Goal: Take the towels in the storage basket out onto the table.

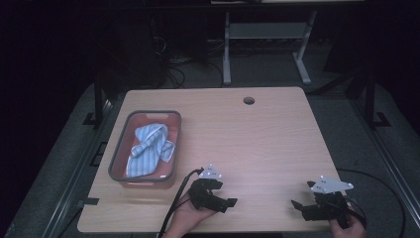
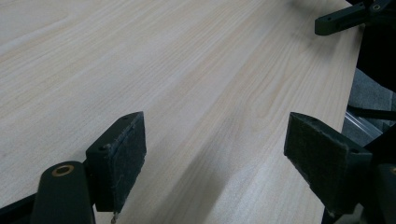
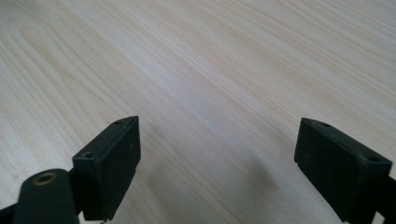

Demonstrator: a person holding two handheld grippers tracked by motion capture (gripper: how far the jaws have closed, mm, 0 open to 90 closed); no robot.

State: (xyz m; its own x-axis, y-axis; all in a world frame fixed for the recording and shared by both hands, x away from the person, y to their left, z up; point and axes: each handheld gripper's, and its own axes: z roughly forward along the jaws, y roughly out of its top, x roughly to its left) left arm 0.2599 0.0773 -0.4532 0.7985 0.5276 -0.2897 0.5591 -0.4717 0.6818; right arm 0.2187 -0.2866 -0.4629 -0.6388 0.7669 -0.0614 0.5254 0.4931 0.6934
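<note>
No readable text, label, brand, number or sign appears anywhere.

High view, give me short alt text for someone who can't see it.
A wooden table holds a grey-rimmed bin with a blue striped cloth at its left. Near the front edge, a person's hands hold the left gripper and right gripper, both empty.

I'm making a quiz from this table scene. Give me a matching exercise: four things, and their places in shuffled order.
1. striped cloth
2. round hole
3. left hand-held gripper
4. right hand-held gripper

a. near edge, right corner
b. in the grey-rimmed bin
c. far edge of the table
d. near edge, just right of the bin

Pairs: 1-b, 2-c, 3-d, 4-a
</note>
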